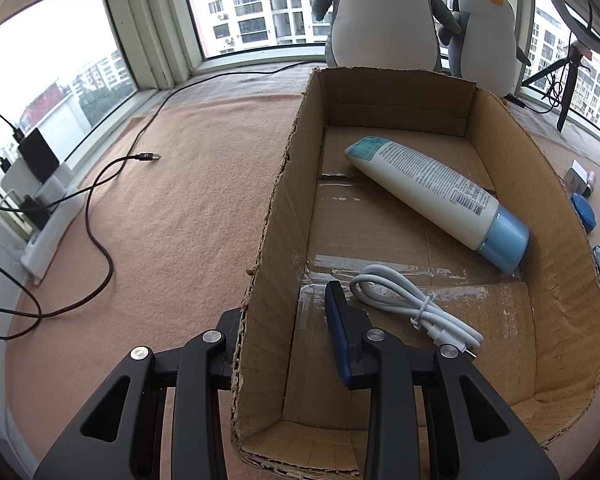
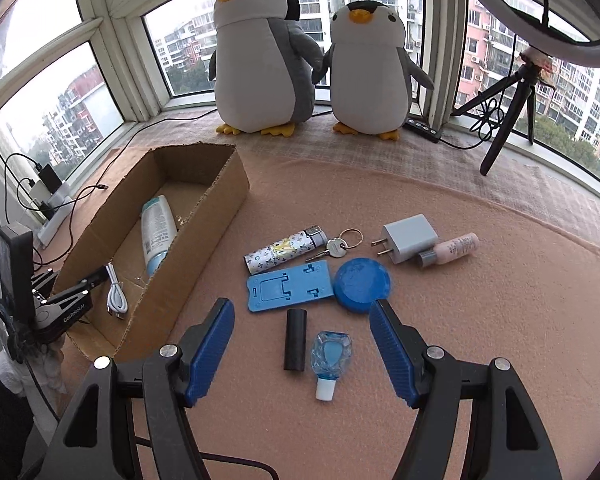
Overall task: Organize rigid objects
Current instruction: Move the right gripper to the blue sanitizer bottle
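My left gripper [image 1: 284, 312] is shut on the near left wall of the open cardboard box [image 1: 500, 140], one finger inside and one outside. A white-and-blue tube [image 1: 432, 184] and a coiled white cable [image 1: 412, 304] lie in the box. My right gripper [image 2: 300, 306] hangs open over the pink mat with nothing gripped. A black cylinder [image 2: 295, 338] and a small blue bottle [image 2: 330, 354] lie below the gap between its fingers. Beyond them are a blue phone stand [image 2: 288, 286], a blue round lid [image 2: 362, 284], a patterned lighter [image 2: 284, 252], a key [image 2: 336, 248], a white charger [image 2: 410, 238] and a pink bottle [image 2: 452, 250].
Two plush penguins [image 2: 260, 52] stand on the window sill behind the mat. A black tripod [image 2: 504, 120] with a ring light stands at the back right. A power strip [image 1: 48, 220] with plugs sits at the left, and a black cable [image 1: 100, 208] trails over the mat.
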A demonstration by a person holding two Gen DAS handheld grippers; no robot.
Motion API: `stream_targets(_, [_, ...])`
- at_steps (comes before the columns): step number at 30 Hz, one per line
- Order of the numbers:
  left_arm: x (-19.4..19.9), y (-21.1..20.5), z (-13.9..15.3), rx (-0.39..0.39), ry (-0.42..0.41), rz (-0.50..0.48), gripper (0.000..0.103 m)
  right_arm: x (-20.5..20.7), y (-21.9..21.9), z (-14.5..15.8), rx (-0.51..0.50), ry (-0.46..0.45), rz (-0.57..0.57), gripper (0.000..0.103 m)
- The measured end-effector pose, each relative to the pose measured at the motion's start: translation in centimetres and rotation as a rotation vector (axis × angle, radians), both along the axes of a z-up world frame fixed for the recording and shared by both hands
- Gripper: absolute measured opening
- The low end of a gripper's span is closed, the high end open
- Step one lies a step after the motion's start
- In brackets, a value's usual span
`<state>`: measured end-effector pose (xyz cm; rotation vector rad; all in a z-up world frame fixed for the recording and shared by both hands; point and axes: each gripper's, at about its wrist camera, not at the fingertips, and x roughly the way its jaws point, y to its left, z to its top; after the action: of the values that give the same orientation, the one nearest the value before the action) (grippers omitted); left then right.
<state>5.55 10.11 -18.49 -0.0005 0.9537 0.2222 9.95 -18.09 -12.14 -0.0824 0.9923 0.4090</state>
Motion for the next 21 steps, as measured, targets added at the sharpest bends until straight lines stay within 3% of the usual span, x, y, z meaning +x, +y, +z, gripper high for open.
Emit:
stream_targets(9, [0.0,0.0,0.0,0.002,0.000,-0.001,0.030,-0.7,-2.9,-2.7,-0.033,0.060,-0.030,0.065])
stream_targets(13, [0.0,0.0,0.0,0.002,0.000,-0.001,0.030,-0.4,-3.1,-4.0,-0.042,0.089,-0.042,0.051])
stream_targets(21, [0.0,0.0,0.0,0.002,0.000,-0.001,0.030,-0.2,-2.1,-6.3,-0.078,0.129,-0.019,0.044])
